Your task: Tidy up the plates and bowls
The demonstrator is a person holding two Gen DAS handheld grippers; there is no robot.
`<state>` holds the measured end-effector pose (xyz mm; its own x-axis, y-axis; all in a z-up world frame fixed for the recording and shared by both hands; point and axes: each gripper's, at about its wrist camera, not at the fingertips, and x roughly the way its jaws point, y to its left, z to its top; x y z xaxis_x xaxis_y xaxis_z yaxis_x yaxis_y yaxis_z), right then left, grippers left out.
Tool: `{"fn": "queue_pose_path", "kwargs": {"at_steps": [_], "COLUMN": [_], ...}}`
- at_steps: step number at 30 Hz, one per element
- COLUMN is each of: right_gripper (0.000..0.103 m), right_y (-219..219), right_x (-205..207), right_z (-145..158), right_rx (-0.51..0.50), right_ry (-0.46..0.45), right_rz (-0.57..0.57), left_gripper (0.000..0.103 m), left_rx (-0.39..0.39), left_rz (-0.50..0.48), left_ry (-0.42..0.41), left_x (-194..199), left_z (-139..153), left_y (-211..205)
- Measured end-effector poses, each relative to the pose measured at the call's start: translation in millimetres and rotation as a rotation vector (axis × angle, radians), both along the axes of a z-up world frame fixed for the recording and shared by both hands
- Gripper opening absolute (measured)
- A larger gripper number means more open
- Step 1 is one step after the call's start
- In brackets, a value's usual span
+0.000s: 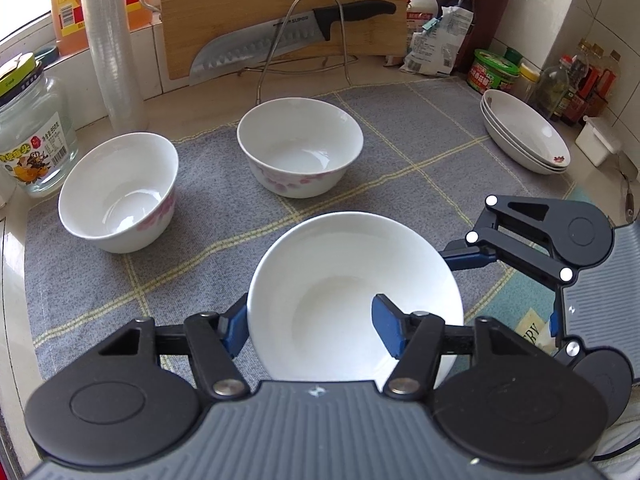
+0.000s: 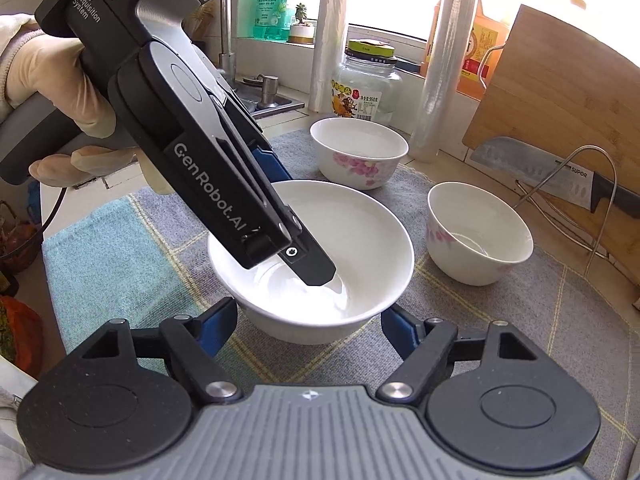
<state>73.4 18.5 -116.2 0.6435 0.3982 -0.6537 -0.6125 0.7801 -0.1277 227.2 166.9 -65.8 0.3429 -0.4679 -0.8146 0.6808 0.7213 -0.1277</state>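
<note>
The plain white round bowl (image 1: 352, 300) sits near us on the grey checked cloth (image 1: 120, 280). Our left claw (image 1: 316, 330) pinches its wall tight. Our right claw (image 2: 310, 330) is open, holding nothing. We should lift the bowl level and slowly into the far flowered bowl (image 1: 300, 146).

Left hand-held gripper (image 2: 320, 276) clamps bowl (image 2: 360, 232) rim — cloth (image 2: 520, 320) beneath.

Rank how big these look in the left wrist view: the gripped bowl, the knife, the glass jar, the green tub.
1. Gripped bowl, though nearness inflates it.
2. Knife, by length.
3. Glass jar, partly cut off at the edge.
4. Green tub, far back.
</note>
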Motion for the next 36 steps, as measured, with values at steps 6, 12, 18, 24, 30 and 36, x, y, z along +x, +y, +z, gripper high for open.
{"fn": "queue_pose_path", "kwargs": {"at_steps": [6, 12, 18, 24, 30, 36], "right_gripper": [0.083, 0.083, 0.083, 0.083, 0.083, 0.083], "right_y": [-32, -63, -89, -106, -119, -124], "right_x": [-9, -16, -20, -20, -22, -19], "right_z": [6, 7, 5, 2, -2, -7], "right_rx": [-0.013, -0.027, -0.036, -0.047, -0.055, -0.055], "right_ry": [-0.003, -0.002, 0.006, 0.023, 0.045, 0.070], "right_rz": [-0.040, -0.088, -0.135, -0.173, -0.205, -0.221], "left_gripper": [0.062, 0.062, 0.062, 0.062, 0.062, 0.062], "left_rx": [-0.010, -0.018, -0.017, -0.025, -0.032, -0.030], "left_rz": [-0.044, -0.099, -0.153, -0.190, -0.216, -0.223], "left_ry": [-0.015, -0.021, -0.028, -0.017, -0.004, 0.012], "left_x": [-6, -9, -12, -13, -15, -14], "left_z": [6, 8, 7, 2, -4, -11], "left_y": [-33, -68, -100, -123, -140, -150]}}
